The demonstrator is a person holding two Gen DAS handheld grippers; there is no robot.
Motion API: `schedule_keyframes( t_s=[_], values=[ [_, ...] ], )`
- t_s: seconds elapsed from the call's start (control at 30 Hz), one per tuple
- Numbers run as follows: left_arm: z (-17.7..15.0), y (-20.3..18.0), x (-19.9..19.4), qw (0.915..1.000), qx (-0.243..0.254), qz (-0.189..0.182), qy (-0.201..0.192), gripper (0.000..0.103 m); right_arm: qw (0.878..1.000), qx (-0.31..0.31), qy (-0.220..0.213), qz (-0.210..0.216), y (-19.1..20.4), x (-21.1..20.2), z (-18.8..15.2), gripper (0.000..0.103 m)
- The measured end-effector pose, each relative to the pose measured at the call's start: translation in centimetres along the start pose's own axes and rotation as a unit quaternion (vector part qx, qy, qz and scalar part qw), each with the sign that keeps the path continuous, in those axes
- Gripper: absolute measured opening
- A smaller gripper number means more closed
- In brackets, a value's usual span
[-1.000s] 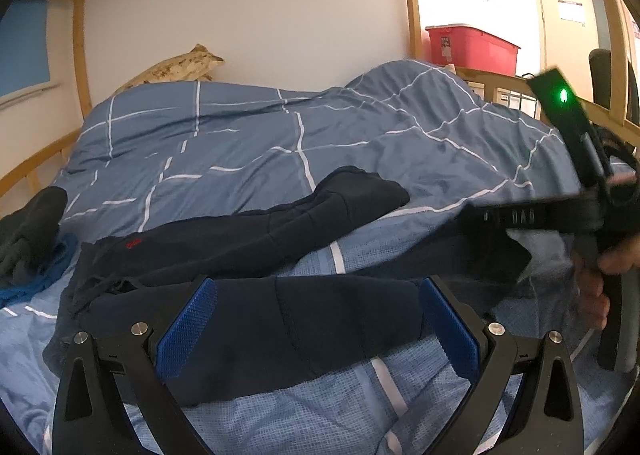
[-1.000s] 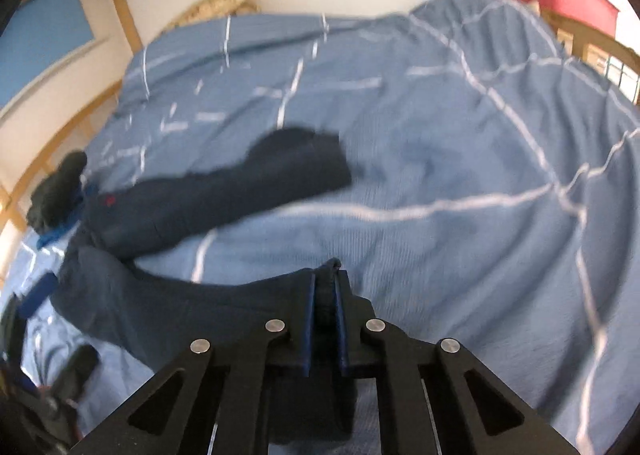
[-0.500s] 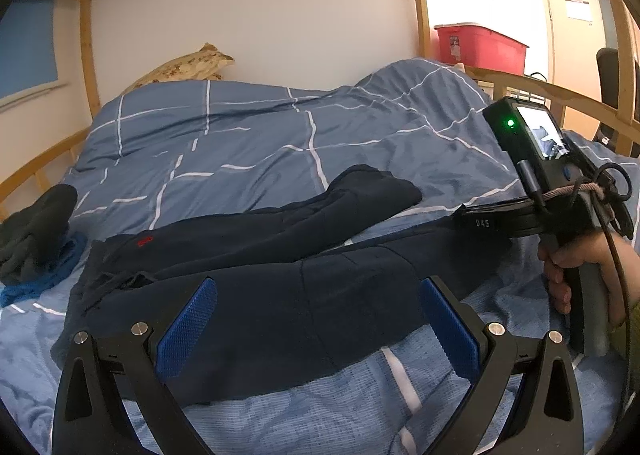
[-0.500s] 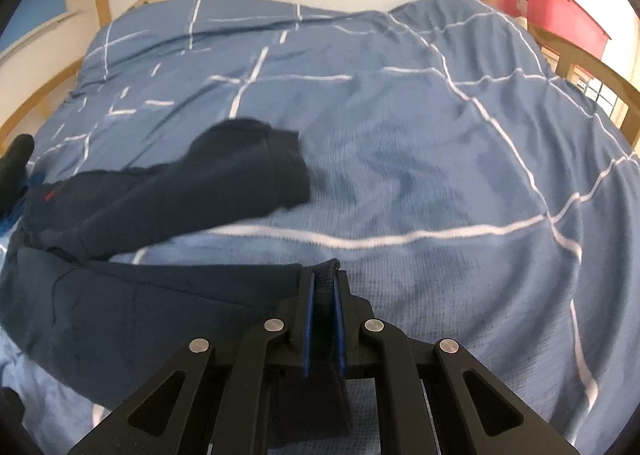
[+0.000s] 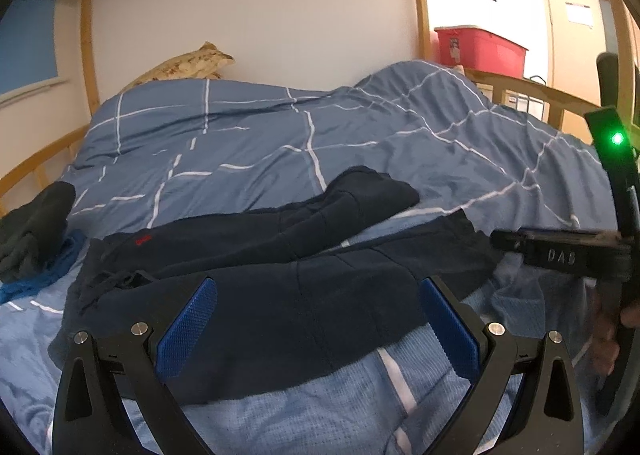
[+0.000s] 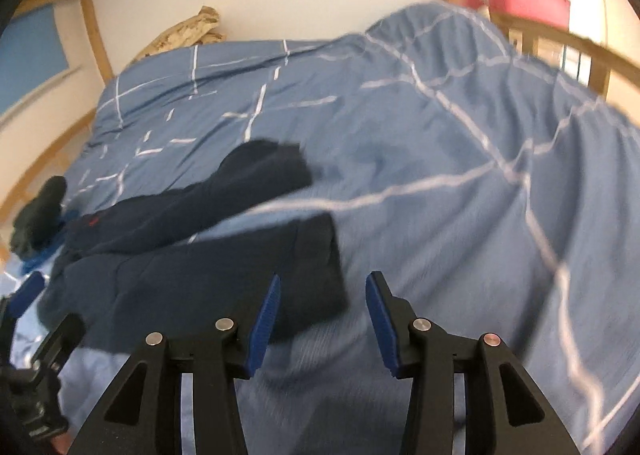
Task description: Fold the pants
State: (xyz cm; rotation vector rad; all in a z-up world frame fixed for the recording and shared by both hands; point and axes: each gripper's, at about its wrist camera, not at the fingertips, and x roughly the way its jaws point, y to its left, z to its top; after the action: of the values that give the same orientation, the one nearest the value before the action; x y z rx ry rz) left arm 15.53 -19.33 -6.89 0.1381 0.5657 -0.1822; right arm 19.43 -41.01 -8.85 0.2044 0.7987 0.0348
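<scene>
Navy sweatpants (image 5: 248,283) are spread across the blue checked duvet (image 5: 360,143), waistband off to the left, both legs running out to the right. So here's what just happened: half a second ago the right gripper (image 6: 322,315) was clamped on the cuff of the near leg (image 6: 316,267), and now its blue pads sit apart with nothing between them. It's let go. The cuff lies flat on the duvet just ahead of the left pad, and that view is smeared, so the tool looks like it's pulling back.

Left gripper (image 5: 316,331) is spread wide too, hovering over the thigh of the near leg, not touching anything as far as I can see. It hasn't really budged over the last second.

What it means, I'd guess: the near leg has been tugged out straight and dropped. The far leg (image 5: 312,215) lies apart from it, angled up toward the pillow (image 5: 184,67), so the two legs aren't stacked and no real fold has been made yet. Early days. Next thing is probably grabbing one leg and laying it over the other.

Dark clothes pile (image 5: 32,231) sits off to the left edge, not involved.
</scene>
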Motion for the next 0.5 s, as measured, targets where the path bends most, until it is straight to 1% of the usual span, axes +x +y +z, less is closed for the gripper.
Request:
schedule_keyframes(
  t_s=[0.1, 0.23, 0.27, 0.3, 0.33, 0.37, 0.43, 0.5],
  values=[
    [-0.1, -0.4, -0.1, 1.0000, 0.007, -0.003, 0.003, 0.103, 1.000, 0.017, 0.019, 0.011, -0.3, 1.2, -0.8, 0.045],
    [0.0, -0.6, -0.3, 0.9999, 0.012, 0.003, -0.002, 0.103, 0.998, 0.054, 0.019, 0.041, -0.8, 2.2, -0.7, 0.044],
    [0.0, -0.6, -0.3, 0.9999, 0.011, 0.003, -0.002, 0.103, 0.996, 0.067, 0.017, 0.051, -1.0, 2.3, -0.6, 0.041],
    [0.1, -0.6, -0.3, 0.9999, 0.010, 0.004, -0.001, 0.103, 0.995, 0.080, 0.014, 0.063, -1.2, 2.4, -0.6, 0.035],
    [0.1, -0.5, -0.1, 0.9999, 0.008, 0.006, 0.000, 0.103, 0.994, 0.084, 0.012, 0.064, -1.3, 2.4, -0.6, 0.014],
    [0.1, -0.5, 0.0, 0.9999, 0.008, 0.008, 0.001, 0.103, 0.994, 0.086, 0.012, 0.059, -1.3, 2.5, -0.7, 0.006],
    [0.1, -0.3, 0.2, 0.9999, 0.006, 0.009, 0.004, 0.103, 0.996, 0.087, 0.004, 0.031, -1.3, 2.1, -0.8, 0.006],
    [0.1, -0.1, 0.4, 0.9999, 0.003, 0.010, 0.007, 0.103, 0.997, 0.078, -0.005, -0.010, -0.9, 1.3, -1.0, 0.005]
  ],
)
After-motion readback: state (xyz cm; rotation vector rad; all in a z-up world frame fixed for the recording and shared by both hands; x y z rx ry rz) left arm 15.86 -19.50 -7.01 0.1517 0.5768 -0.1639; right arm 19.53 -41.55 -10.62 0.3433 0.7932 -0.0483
